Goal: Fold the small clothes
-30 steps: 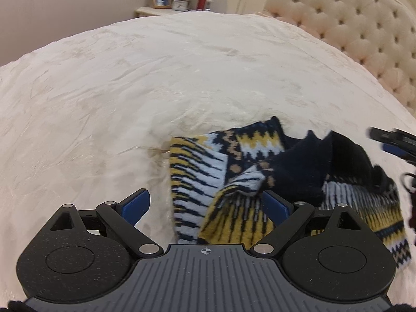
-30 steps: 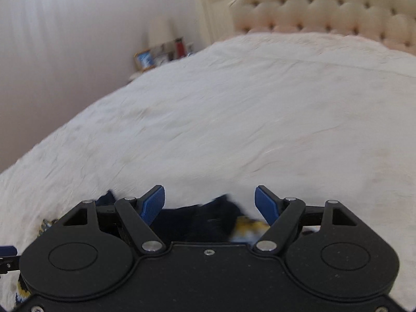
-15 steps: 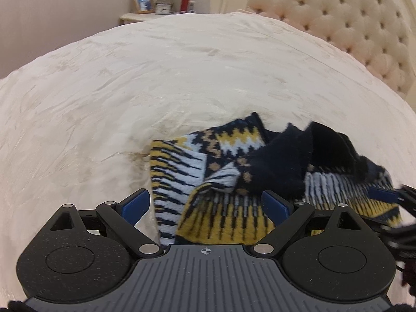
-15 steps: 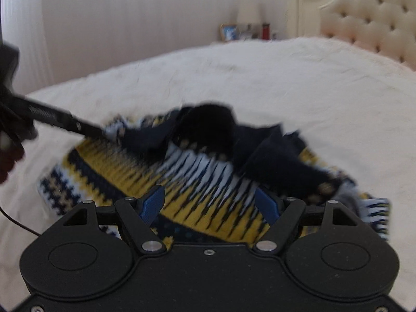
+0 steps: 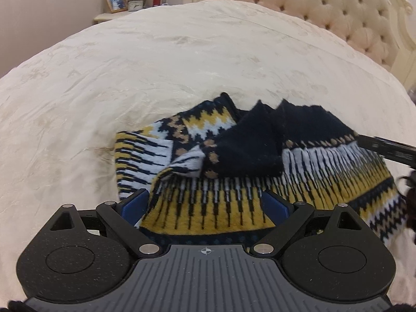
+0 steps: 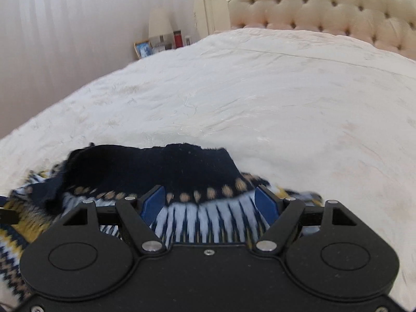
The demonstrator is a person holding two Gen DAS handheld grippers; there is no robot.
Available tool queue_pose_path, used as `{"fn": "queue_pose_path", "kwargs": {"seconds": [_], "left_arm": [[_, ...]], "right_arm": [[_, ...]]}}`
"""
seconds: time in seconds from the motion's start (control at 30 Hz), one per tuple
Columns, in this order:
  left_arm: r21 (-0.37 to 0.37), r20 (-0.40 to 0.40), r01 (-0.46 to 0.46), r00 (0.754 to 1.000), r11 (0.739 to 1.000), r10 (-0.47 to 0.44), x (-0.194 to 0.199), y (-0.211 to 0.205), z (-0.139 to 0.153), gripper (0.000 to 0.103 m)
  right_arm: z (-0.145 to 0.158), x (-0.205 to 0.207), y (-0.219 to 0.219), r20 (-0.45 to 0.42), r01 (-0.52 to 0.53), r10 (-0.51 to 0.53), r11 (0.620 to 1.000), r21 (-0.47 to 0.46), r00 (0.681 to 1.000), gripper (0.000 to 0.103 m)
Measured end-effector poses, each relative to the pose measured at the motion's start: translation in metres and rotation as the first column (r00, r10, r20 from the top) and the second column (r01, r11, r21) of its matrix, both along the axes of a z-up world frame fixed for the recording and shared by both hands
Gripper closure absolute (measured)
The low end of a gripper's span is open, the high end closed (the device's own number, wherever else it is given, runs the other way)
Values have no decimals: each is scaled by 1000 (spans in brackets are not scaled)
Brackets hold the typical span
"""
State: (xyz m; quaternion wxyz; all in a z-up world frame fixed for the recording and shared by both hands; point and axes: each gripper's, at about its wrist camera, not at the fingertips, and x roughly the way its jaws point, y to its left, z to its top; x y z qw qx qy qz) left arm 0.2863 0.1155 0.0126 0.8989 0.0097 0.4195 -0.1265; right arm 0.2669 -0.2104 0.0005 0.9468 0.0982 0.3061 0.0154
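A small knitted sweater (image 5: 260, 161) in navy, yellow and white lies crumpled on the cream bedspread (image 5: 156, 65), with its navy collar part bunched on top. My left gripper (image 5: 205, 202) is open just over the yellow hem, and cloth lies between its blue pads (image 5: 135, 204) without being pinched. In the right wrist view the sweater (image 6: 145, 169) fills the lower middle. My right gripper (image 6: 210, 202) stands open over the white-striped band near the collar. One black finger of the right gripper (image 5: 384, 148) reaches in at the sweater's right edge.
A tufted cream headboard (image 5: 338, 13) runs along the far right of the bed. A bedside table (image 5: 109, 18) at the back carries a lamp, a photo frame, a clock and a red bottle. Bare bedspread (image 6: 260, 91) stretches beyond the sweater.
Both grippers have closed in on the sweater, which now lies between each pair of fingers. The right gripper came down onto its right side. Both stay open.
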Motion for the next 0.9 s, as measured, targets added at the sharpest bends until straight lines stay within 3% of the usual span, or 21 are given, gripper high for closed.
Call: {"fn": "queue_pose_path", "kwargs": {"seconds": [0.17, 0.3, 0.43, 0.6, 0.8, 0.9], "left_arm": [[40, 27, 10, 1000, 999, -11, -4, -9, -5, 10], [97, 65, 5, 998, 995, -11, -9, -18, -11, 10], [136, 75, 5, 997, 991, -16, -10, -23, -16, 10], [174, 68, 2, 998, 985, -14, -2, -27, -16, 10], [203, 70, -76, 996, 976, 63, 35, -24, -11, 10], [172, 68, -140, 989, 975, 130, 54, -16, -7, 10]], "right_arm": [[7, -43, 8, 47, -15, 13, 999, 38, 999, 24], [-3, -51, 14, 104, -42, 42, 999, 4, 994, 24], [-13, -45, 22, 89, -93, 94, 995, -16, 992, 24], [-24, -34, 23, -16, -116, 116, 993, -10, 993, 24], [-24, -35, 20, -58, -117, 116, 993, -5, 992, 24], [-24, -36, 14, -68, -105, 106, 994, 24, 992, 24]]}}
